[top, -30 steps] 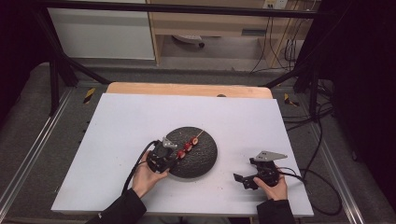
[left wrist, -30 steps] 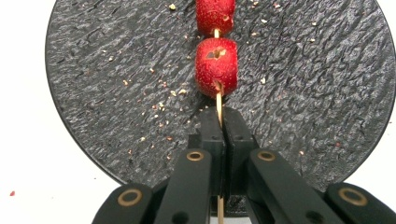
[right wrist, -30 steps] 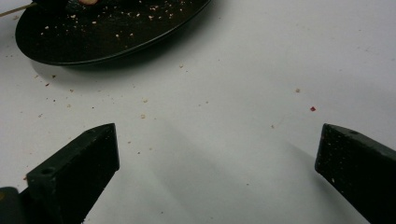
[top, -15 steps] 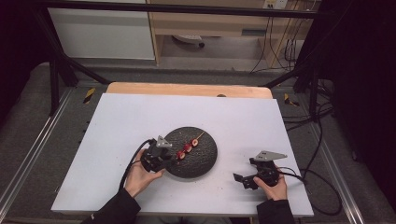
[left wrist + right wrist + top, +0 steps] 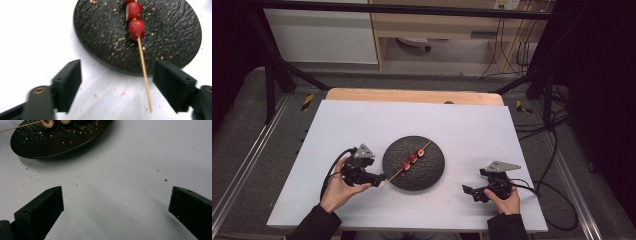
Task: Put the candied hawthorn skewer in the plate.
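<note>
A round black plate [image 5: 432, 172] lies at the middle of the white table. On it rests a wooden skewer [image 5: 412, 159] with three red fruit pieces, its bare end sticking off the plate's left rim. My left gripper [image 5: 378, 178] sits just left of the plate, and its jaws have just been opening. In the left gripper view the gripper [image 5: 120, 85] is open, and the skewer stick [image 5: 143, 70] lies untouched between the jaws, the red pieces [image 5: 136, 26] farther out on the plate [image 5: 100, 37]. My right gripper [image 5: 472, 193] rests open on the table right of the plate, empty [image 5: 116, 211].
Crumbs are scattered over the plate [image 5: 50, 142] and the white table [image 5: 337, 130] around it. A wooden strip [image 5: 412, 95] runs along the table's far edge. Metal rails flank both sides, and cables hang at the back right.
My left gripper has opened, let go of the skewer and drawn back leftward off the plate. The skewer now lies on the plate. The right gripper has stayed put.
</note>
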